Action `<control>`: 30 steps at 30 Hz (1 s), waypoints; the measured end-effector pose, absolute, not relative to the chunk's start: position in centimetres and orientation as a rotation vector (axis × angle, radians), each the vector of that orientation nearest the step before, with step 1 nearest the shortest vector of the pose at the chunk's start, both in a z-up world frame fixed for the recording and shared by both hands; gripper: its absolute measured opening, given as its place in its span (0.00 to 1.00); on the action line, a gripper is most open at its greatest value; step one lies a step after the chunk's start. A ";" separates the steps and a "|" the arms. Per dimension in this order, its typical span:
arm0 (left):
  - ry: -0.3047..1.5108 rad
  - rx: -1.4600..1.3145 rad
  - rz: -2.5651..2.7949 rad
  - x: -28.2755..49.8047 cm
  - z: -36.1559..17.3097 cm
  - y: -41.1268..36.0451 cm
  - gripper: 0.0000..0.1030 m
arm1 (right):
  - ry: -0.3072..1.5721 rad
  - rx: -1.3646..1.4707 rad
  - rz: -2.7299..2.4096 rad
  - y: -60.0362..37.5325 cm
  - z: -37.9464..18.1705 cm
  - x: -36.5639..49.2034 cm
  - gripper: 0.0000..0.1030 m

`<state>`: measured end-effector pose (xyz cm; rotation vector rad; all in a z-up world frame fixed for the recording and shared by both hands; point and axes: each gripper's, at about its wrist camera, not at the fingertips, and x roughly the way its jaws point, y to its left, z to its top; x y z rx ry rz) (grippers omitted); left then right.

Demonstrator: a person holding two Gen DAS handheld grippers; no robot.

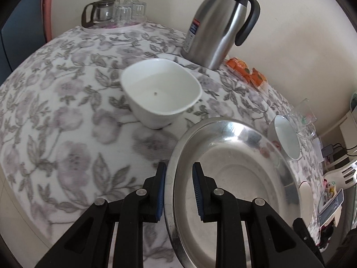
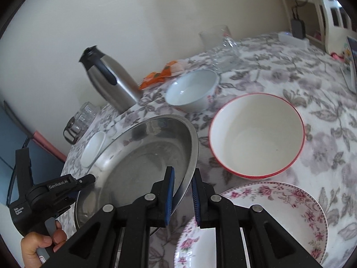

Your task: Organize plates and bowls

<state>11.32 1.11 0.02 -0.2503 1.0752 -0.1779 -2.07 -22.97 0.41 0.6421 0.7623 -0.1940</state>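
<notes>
A shiny steel plate [image 1: 234,174] is held between both grippers above the floral tablecloth. My left gripper [image 1: 179,189] is shut on its near-left rim, one blue pad on each side of the edge. In the right wrist view my right gripper [image 2: 181,197] is shut on the opposite rim of the steel plate [image 2: 138,163], which tilts up to the right. A white square bowl [image 1: 162,91] sits beyond the plate. A red-rimmed bowl [image 2: 256,136], a small white bowl [image 2: 191,91] and stacked floral plates [image 2: 274,212] lie to the right.
A steel thermos jug [image 1: 221,26] stands by the wall, with orange packets [image 1: 247,71] beside it. A tray of glass cups [image 1: 116,13] is at the far left corner and a glass mug [image 1: 305,116] at the right. A hand [image 2: 42,245] holds the left gripper's handle.
</notes>
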 end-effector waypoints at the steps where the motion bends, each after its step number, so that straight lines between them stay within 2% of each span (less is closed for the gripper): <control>1: 1.075 -0.252 -0.182 11.5 0.0 0.8 0.24 | 0.768 0.647 -0.199 -23.2 0.2 -2.0 0.16; 30: 1.094 -0.239 -0.144 14.1 -2.7 0.4 0.24 | 0.820 0.516 -0.236 -22.0 -1.4 0.7 0.16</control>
